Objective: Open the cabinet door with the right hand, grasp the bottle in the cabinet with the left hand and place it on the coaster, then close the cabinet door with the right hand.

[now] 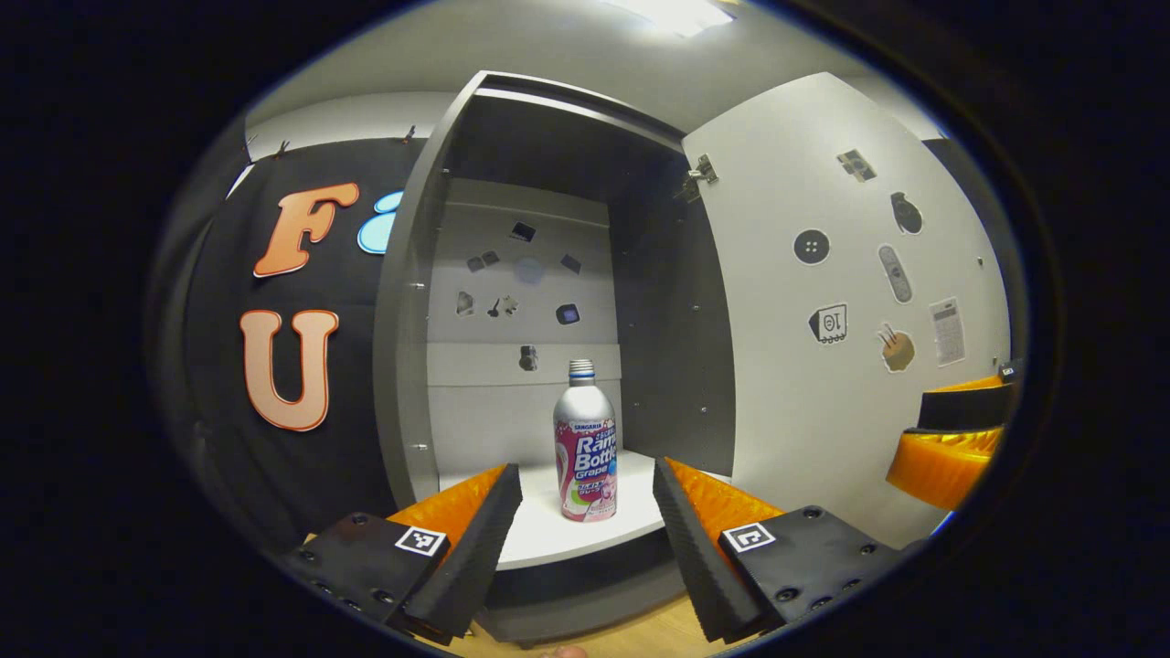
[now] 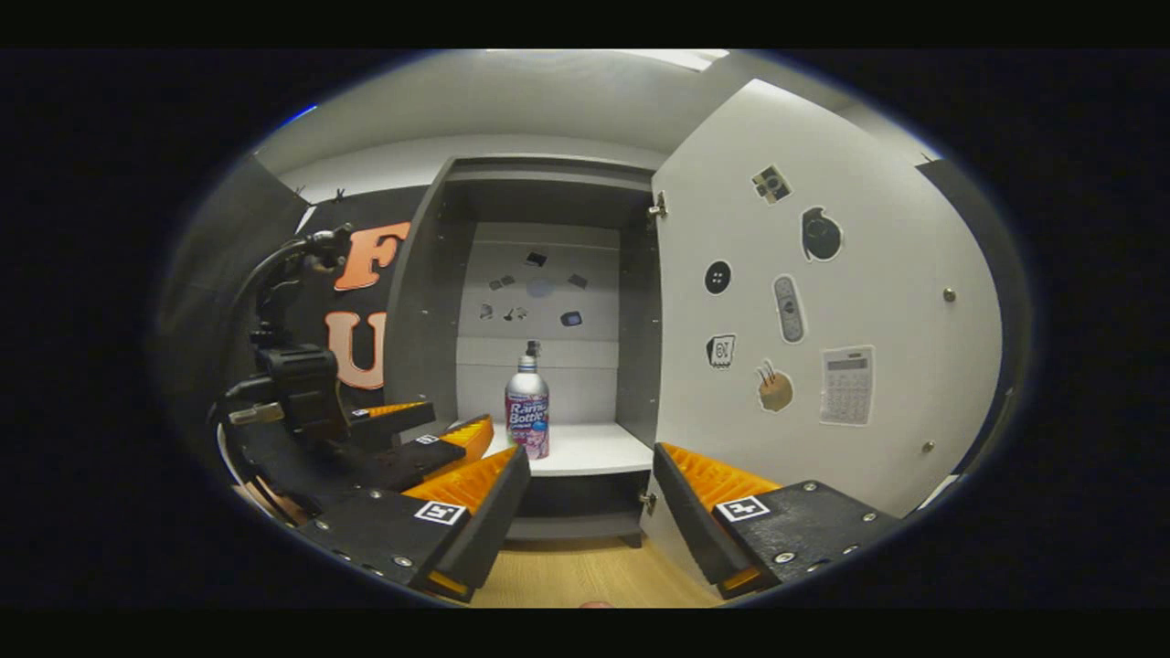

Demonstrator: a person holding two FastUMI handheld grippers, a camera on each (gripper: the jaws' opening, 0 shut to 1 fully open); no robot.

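A cabinet (image 2: pixel 430 274) stands with its door (image 2: pixel 823 302) swung wide to the right, stickers dotting the inner face. A bottle (image 2: pixel 527 411) stands upright on the white shelf (image 2: pixel 590 450). The right gripper (image 2: pixel 590 498) hangs before the shelf, fingers spread apart; the left gripper (image 2: pixel 430 429) reaches in near the bottle

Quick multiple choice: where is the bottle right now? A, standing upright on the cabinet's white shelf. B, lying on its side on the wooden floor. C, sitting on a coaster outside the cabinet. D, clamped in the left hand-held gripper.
A: the bottle stands upright on the white shelf inside the open cabinet, with the left hand-held gripper open in front of it, not touching.
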